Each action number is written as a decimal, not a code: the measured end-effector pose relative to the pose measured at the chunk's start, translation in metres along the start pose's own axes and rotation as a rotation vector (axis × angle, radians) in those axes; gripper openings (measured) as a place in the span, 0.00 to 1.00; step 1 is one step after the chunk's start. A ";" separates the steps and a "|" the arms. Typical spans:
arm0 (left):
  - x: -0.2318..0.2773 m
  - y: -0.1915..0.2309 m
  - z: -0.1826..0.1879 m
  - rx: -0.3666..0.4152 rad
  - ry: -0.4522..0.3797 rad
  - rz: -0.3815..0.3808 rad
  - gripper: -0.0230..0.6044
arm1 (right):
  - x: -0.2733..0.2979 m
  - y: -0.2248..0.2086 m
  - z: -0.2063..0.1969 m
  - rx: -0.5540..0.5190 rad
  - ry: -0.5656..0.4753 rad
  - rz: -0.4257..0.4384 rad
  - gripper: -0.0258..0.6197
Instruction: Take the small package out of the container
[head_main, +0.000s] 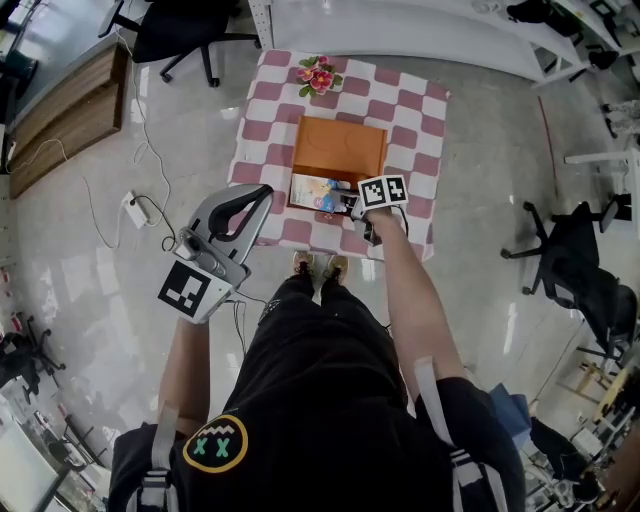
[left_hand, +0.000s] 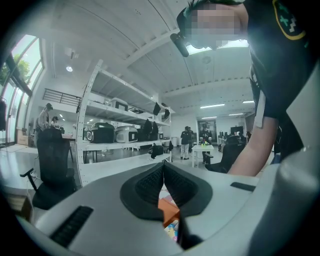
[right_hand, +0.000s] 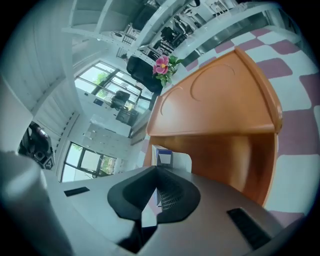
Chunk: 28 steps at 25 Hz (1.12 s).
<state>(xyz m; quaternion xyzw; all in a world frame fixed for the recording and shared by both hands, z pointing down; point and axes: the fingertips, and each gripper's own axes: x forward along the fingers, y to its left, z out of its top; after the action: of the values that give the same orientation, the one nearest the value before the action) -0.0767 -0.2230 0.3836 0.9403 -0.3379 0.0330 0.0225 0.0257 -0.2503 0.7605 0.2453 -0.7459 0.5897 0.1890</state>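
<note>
The small package (head_main: 322, 193) lies in the open mouth of the orange container (head_main: 338, 150), right at the tip of your right claw (head_main: 348, 205). In the right gripper view that claw (right_hand: 157, 172) is closed down to a thin slit, and the package's white-and-blue edge (right_hand: 165, 157) is pinched at its tips. The container (right_hand: 220, 115) lies on its side just beyond, its opening facing the claw. It rests on the checkered desk (head_main: 420, 120), with a pink flower (head_main: 318, 75) past its far end. Your left claw (head_main: 262, 192) hangs well off to the left of the container, its pads (left_hand: 150, 182) pressed together on nothing.
</note>
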 end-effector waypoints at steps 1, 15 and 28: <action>0.000 0.000 0.000 0.001 -0.001 0.001 0.07 | -0.004 0.004 0.002 -0.013 -0.014 0.010 0.08; 0.016 -0.022 0.016 0.030 -0.040 -0.035 0.07 | -0.075 0.039 0.028 -0.190 -0.180 0.004 0.07; 0.025 -0.029 0.032 0.066 -0.063 -0.055 0.07 | -0.151 0.122 0.069 -0.479 -0.377 -0.011 0.08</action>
<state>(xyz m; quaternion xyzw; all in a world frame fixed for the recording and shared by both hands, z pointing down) -0.0372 -0.2183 0.3535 0.9501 -0.3111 0.0139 -0.0182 0.0763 -0.2732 0.5624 0.3030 -0.8843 0.3401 0.1027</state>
